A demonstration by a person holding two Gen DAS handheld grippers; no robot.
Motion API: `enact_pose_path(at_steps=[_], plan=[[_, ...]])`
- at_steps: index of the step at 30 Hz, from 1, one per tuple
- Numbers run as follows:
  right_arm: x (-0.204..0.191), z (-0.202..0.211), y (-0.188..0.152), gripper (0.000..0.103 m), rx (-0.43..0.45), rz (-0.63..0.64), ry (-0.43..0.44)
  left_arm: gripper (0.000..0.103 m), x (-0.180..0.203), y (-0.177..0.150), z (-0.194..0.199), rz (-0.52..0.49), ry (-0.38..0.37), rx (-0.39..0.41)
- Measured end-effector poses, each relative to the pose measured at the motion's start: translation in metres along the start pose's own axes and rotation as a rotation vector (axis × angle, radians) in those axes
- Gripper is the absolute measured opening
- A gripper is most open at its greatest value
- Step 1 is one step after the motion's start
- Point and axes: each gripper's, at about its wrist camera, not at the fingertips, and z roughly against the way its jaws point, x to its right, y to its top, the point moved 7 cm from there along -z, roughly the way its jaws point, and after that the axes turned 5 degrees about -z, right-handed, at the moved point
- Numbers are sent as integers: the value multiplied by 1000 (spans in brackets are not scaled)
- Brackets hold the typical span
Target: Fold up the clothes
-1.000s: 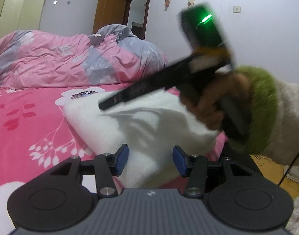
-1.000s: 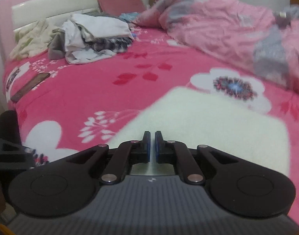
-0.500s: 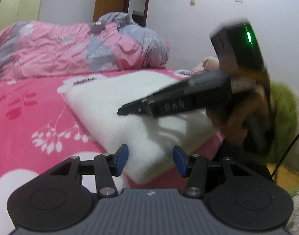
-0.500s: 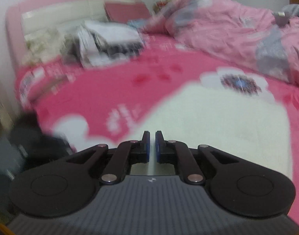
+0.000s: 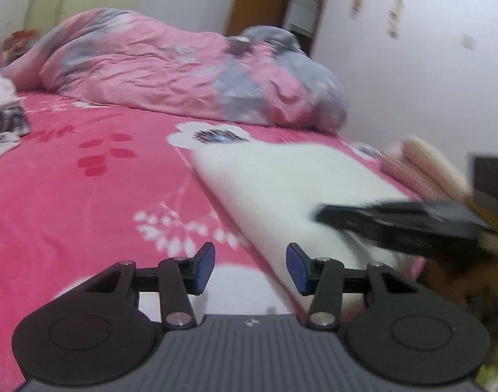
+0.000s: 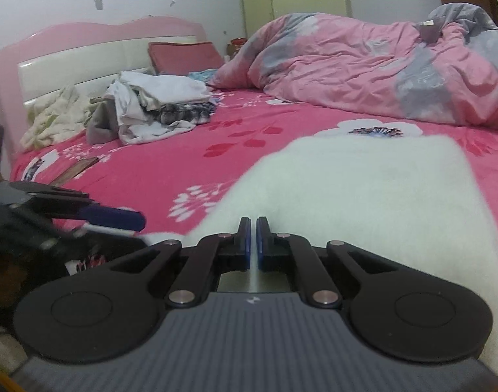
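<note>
A folded white fleecy garment (image 5: 281,183) lies on the pink floral bed sheet (image 5: 85,202) near the bed's front edge; it also shows in the right wrist view (image 6: 373,189). My left gripper (image 5: 250,266) is open and empty, low at the garment's near left corner. My right gripper (image 6: 253,245) is shut, its fingertips low over the garment's near edge; nothing shows between the pads. The right gripper appears blurred in the left wrist view (image 5: 396,222), over the garment's right side. The left gripper shows at the left of the right wrist view (image 6: 95,215).
A crumpled pink and grey duvet (image 6: 379,65) lies across the back of the bed. A pile of unfolded clothes (image 6: 151,104) sits by the pink headboard (image 6: 85,49). A folded cream and pink stack (image 5: 422,166) sits at the bed's right corner. A flat brown object (image 6: 76,170) lies on the sheet.
The right gripper has dropped from above the garment down to its near right edge, still shut. The left gripper has swung left and lowered toward the near corner, still open.
</note>
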Motion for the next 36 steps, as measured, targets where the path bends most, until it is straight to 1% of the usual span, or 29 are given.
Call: enact_pose_path(at_steps=[2, 5, 7, 8, 9, 11, 13, 14, 16, 19, 23, 25, 28, 30, 32, 35, 36], plan=[[-3, 19, 6, 2, 32, -17, -6, 49, 0, 9, -2, 1, 4, 18], [3, 24, -10, 1, 23, -15, -56, 48, 14, 17, -16, -36, -14, 19], [8, 17, -29, 0, 45, -13, -60, 48, 30, 16, -29, -114, -2, 0], [8, 16, -31, 0, 49, -17, -65, 46, 38, 15, -36, -155, 6, -10], [8, 17, -29, 0, 49, -26, -71, 46, 45, 14, -39, -199, 25, -3], [7, 20, -26, 0, 46, -46, -83, 44, 51, 15, -41, -241, 47, 0], [3, 32, -20, 1, 71, -45, -111, 44, 50, 15, -42, -243, 47, -13], [2, 40, -19, 1, 94, -30, -146, 44, 50, 15, -42, -244, 44, -16], [10, 39, -30, 1, 79, -36, -197, 44, 50, 15, -43, -246, 40, -25], [21, 40, -46, 0, 106, -125, -161, 45, 52, 19, -42, -264, 50, -34], [21, 63, -40, 2, 183, -142, -158, 46, 56, 33, -41, -286, 71, -36], [26, 76, -38, 2, 231, -141, -181, 46, 64, 39, -49, -310, 66, -31], [45, 87, -41, 2, 269, -131, -265, 46, 83, 44, -68, -369, 57, -29], [63, 86, -51, 0, 239, -136, -307, 45, 96, 43, -83, -399, 45, -28], [73, 84, -58, 0, 240, -156, -287, 45, 104, 41, -94, -405, 46, -27], [71, 86, -53, 0, 228, -140, -294, 45, 106, 42, -101, -382, 44, -26], [69, 90, -50, 1, 237, -146, -289, 45, 105, 42, -102, -376, 41, -25]])
